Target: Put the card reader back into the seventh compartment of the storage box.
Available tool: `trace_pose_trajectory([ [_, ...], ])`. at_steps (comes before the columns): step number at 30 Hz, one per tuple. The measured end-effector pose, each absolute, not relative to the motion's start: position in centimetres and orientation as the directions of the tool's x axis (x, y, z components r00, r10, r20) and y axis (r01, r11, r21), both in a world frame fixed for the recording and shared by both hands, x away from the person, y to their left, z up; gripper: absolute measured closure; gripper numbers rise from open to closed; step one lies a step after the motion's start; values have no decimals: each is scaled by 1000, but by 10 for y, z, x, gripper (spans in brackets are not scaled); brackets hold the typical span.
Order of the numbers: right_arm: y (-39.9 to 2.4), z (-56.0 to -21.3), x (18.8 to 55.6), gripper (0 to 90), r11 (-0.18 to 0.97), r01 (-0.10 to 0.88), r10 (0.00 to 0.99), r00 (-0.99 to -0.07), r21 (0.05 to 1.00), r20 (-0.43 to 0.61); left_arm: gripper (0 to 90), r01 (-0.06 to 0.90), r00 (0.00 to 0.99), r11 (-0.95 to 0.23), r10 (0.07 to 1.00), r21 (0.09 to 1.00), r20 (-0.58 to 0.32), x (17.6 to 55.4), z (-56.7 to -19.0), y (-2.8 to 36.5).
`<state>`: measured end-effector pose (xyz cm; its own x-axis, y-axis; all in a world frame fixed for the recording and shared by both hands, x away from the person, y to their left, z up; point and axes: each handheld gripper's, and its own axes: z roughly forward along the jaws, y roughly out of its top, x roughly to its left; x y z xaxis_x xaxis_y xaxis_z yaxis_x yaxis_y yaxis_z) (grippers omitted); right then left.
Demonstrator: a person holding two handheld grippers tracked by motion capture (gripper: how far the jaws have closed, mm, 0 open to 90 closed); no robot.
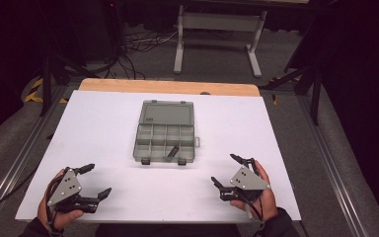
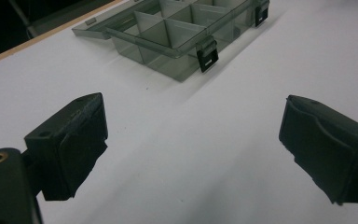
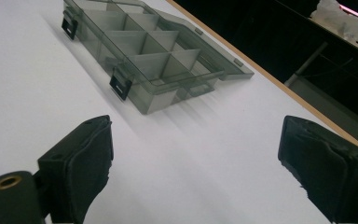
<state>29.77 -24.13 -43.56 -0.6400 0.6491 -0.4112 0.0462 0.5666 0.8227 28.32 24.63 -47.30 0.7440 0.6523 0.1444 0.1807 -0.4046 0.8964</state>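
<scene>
The person's forearms are cut off by the bottom edge of the high view, so only hands and dark sleeves are seen. The left gripper (image 1: 94, 180) is held in the left hand (image 1: 54, 212) near the front left corner of the white table (image 1: 103, 123), and its jaws are spread wide with nothing between them. The right gripper (image 1: 225, 170) is held in the right hand (image 1: 264, 200) near the front right, and its jaws are likewise spread wide and empty. In both gripper views the outer jaw is cropped by the frame edge, and only bare white surface is seen between the black pads. Farther off, at the middle of the table and well apart from both grippers, a smoky clear plastic box (image 1: 164, 143) is laid open, its lid (image 1: 167, 112) folded flat toward the far side. The tray is divided into small compartments, and two black latches (image 1: 145, 160) are fixed on its near wall. A small dark object (image 1: 172, 151) is seen in a front compartment, but what it is cannot be made out. Beyond the white sheet a wooden edge (image 1: 168, 87) is exposed, and behind it a grey frame (image 1: 217, 34) and loose cables (image 1: 133, 47) are dimly seen on the dark floor.
</scene>
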Motion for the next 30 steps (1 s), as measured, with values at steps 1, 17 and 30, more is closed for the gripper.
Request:
trace_pose_trajectory([
  [1, -243, -437, 297, 114, 571, 53, 651, -636, 819, -413, 86, 180, 745, -407, 651, 896, 146, 284, -473, 246],
  [17, -285, -462, 293, 39, 491, 148, 729, -608, 858, -313, 66, 184, 733, -391, 665, 902, 139, 289, -472, 245],
  [30, -280, -463, 293, 38, 495, 138, 720, -618, 858, -316, 58, 183, 739, -411, 656, 893, 150, 290, -473, 242],
])
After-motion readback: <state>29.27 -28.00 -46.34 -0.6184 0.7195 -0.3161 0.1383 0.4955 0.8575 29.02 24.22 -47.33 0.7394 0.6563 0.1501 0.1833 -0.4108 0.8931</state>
